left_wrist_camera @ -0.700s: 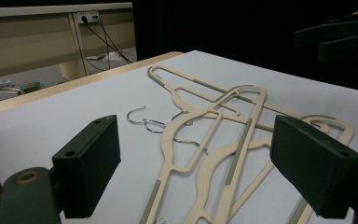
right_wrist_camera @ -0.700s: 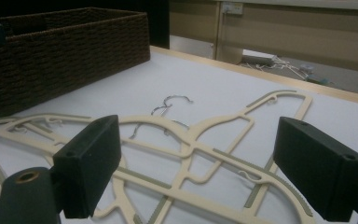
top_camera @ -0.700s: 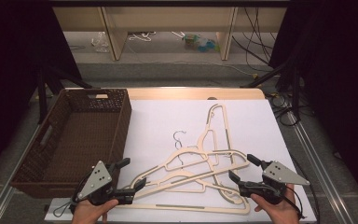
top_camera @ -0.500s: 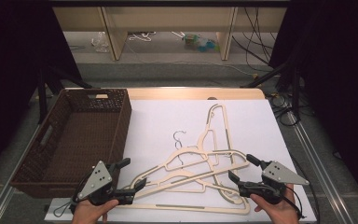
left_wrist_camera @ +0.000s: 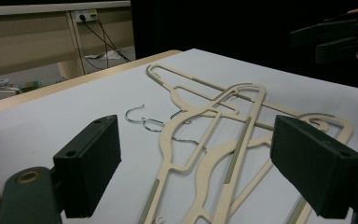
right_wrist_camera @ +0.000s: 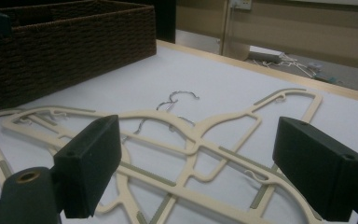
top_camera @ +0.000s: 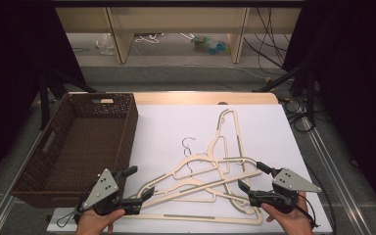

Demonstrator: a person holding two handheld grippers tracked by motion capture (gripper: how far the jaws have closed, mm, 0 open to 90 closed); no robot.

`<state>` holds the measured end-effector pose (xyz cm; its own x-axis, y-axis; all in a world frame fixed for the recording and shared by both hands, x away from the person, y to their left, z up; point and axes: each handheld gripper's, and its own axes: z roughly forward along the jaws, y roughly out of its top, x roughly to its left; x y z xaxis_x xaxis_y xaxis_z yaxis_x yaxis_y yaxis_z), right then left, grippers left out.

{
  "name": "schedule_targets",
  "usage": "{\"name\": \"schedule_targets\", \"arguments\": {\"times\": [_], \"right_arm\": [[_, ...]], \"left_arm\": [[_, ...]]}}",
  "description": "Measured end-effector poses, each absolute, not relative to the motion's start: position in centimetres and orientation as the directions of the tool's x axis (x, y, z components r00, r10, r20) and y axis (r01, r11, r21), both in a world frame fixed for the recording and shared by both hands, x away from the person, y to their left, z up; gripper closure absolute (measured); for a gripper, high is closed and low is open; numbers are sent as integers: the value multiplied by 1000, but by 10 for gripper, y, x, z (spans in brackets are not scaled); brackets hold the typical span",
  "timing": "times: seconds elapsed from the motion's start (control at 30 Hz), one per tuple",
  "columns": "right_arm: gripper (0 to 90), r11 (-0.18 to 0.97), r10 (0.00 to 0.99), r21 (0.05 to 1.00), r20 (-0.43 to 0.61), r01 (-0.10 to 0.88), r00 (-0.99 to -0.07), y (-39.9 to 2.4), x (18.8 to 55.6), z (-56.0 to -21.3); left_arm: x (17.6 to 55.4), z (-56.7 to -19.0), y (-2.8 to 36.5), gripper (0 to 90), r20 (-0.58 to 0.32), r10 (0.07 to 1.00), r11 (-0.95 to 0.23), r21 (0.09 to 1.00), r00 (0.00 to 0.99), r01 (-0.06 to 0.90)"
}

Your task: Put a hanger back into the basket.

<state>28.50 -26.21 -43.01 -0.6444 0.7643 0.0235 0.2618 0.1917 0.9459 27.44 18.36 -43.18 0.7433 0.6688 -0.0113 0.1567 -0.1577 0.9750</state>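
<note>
Several cream plastic hangers with metal hooks lie overlapped in a pile on the white table cover. My left gripper rests at the pile's left end near the front edge, jaws open and nothing between them. At the pile's right end my right gripper is open too, jaws pointing left over the hangers. In the left gripper view the hangers spread between and beyond the open jaws. From the right gripper view the hangers lie just ahead, with the hooks behind.
A dark brown wicker basket stands on the left of the table, seen also in the right gripper view as the basket. Pale wooden shelving and loose cables sit on the floor beyond the table's far edge.
</note>
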Motion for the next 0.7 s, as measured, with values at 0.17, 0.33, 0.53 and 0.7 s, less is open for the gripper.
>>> {"name": "schedule_targets", "arguments": {"times": [0.17,0.33,0.53,0.7], "right_arm": [[167,229,753,937,2,264,-658,-266,295,-431],[157,238,738,928,18,286,-674,-269,307,-429],[221,356,693,874,-8,332,-721,-264,341,-427],[264,477,654,807,-62,348,-754,-250,372,-429]], "left_arm": [[275,-433,183,161,-19,673,-157,973,739,168],[275,-433,183,161,-17,672,-159,973,740,167],[275,-434,182,161,-26,674,-150,974,738,171],[276,-434,182,161,-27,674,-149,974,738,172]]}}
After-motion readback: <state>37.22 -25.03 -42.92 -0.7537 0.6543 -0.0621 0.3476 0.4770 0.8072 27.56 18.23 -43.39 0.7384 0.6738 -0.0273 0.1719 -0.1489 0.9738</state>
